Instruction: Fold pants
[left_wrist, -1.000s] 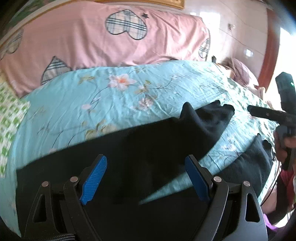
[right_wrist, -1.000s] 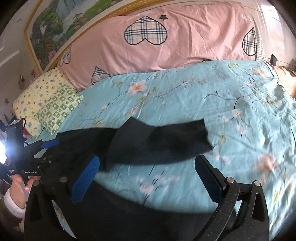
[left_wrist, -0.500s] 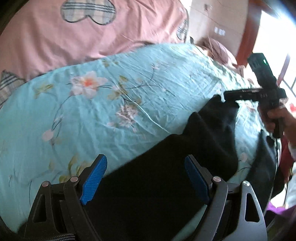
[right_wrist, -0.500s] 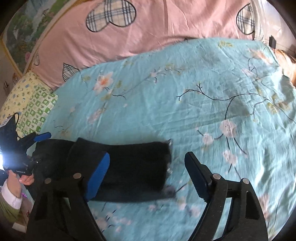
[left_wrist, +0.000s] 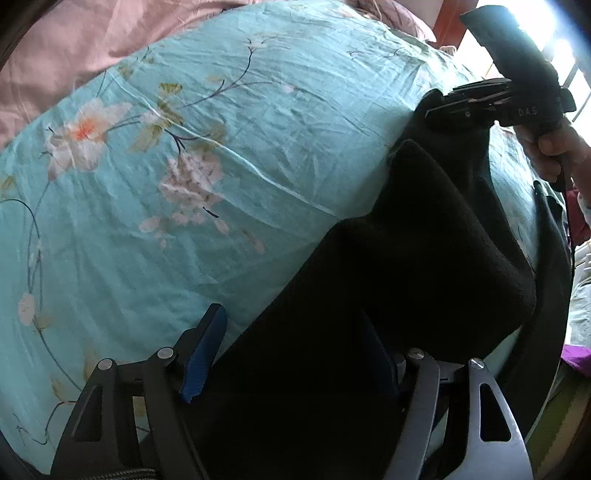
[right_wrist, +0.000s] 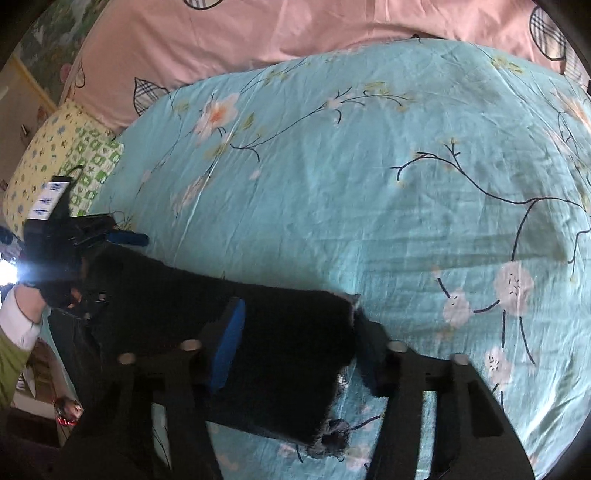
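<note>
Left tool (left_wrist: 291, 360) — blue pads set wide, straddling the waist end of the black pants (left_wrist: 388, 295), not clamped. Right tool (right_wrist: 295, 343) — likewise spread wide around the leg end of the pants (right_wrist: 258, 332), whose frayed hem lies between its pads. The pants lie flat near the front edge of the bed (right_wrist: 351, 166), on its teal floral sheet. Beyond, a pink quilt (right_wrist: 295, 26) and a yellow-green pillow (right_wrist: 62, 147).

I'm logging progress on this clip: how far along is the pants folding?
Early. Done: the black pants lie on the floral sheet, one leg crossing the other. In hand: the left claw and right claw are open astride the fabric, nothing gripped. Left: grasping and the folds themselves.
</note>
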